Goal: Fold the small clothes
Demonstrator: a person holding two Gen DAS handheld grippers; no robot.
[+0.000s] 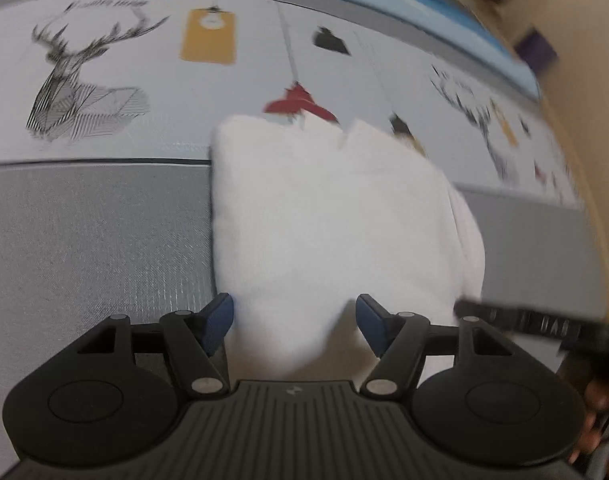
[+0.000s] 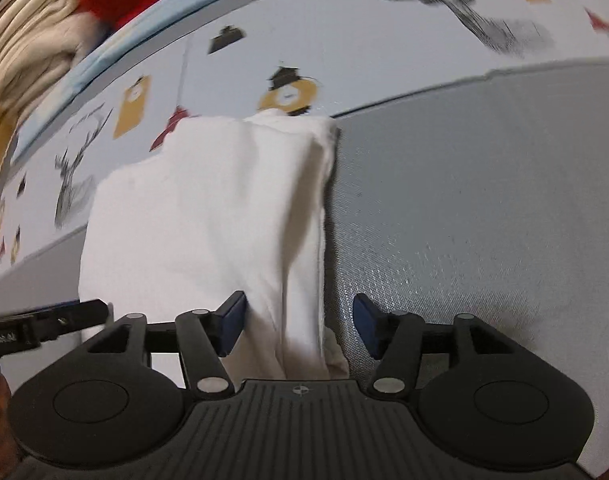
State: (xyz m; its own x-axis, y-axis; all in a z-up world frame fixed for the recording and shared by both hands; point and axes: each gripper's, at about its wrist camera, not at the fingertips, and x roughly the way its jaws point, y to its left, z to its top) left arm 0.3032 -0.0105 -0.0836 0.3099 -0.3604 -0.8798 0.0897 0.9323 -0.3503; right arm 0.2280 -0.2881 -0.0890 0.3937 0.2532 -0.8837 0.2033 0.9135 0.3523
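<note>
Left tool (image 1: 294, 322) spread, right tool (image 2: 298, 322) spread (label "Robot AI"), white garment (image 1: 328, 216) between

A grey woven mat (image 1: 88, 248) covers the near part of the surface, and beyond its far edge runs a white printed sheet (image 1: 144, 92) with deer heads, yellow tags and red shapes. A folded white garment (image 1: 328, 216) lies flat across the seam between the two, mostly on the grey mat, its far end reaching onto the printed sheet.
</note>
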